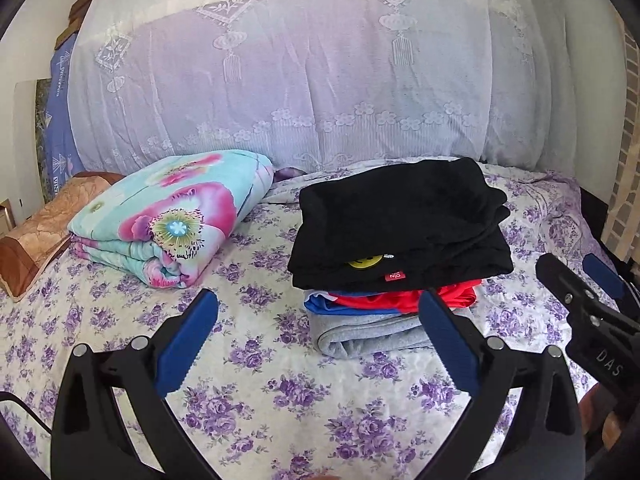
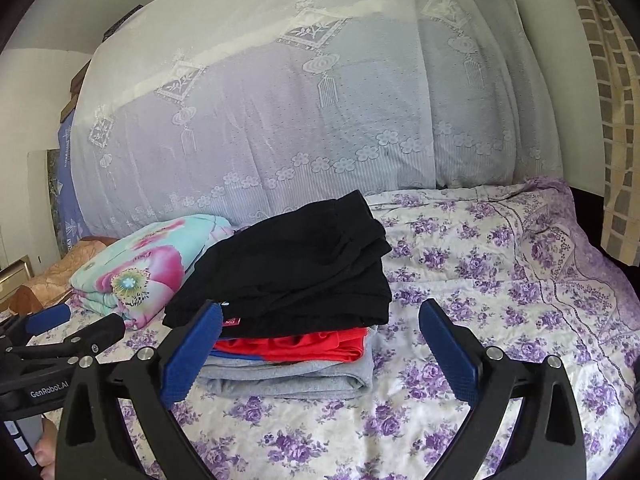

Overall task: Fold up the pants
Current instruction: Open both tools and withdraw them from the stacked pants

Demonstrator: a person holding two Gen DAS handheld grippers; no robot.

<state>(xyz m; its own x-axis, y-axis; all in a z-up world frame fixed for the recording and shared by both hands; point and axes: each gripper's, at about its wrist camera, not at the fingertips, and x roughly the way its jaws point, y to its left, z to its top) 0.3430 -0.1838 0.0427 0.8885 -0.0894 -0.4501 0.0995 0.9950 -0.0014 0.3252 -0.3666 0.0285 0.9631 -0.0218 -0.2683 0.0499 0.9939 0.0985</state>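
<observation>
Folded black pants (image 1: 400,220) (image 2: 292,268) lie on top of a stack of folded clothes: a red garment (image 1: 372,301) (image 2: 296,346) with a blue edge, and grey pants (image 1: 368,334) (image 2: 288,376) at the bottom. The stack rests on the bed's purple-flowered sheet (image 1: 256,380) (image 2: 480,280). My left gripper (image 1: 318,300) is open, held back from the stack's near side with nothing between its blue pads. My right gripper (image 2: 320,312) (image 1: 576,268) is open too, just short of the stack's near right corner, holding nothing.
A rolled floral quilt (image 1: 168,216) (image 2: 140,268) lies left of the stack, with a brown pillow (image 1: 48,224) beyond it. A tall heap under a white lace cover (image 1: 312,72) (image 2: 300,112) fills the back. A hand (image 2: 46,452) shows at the lower left.
</observation>
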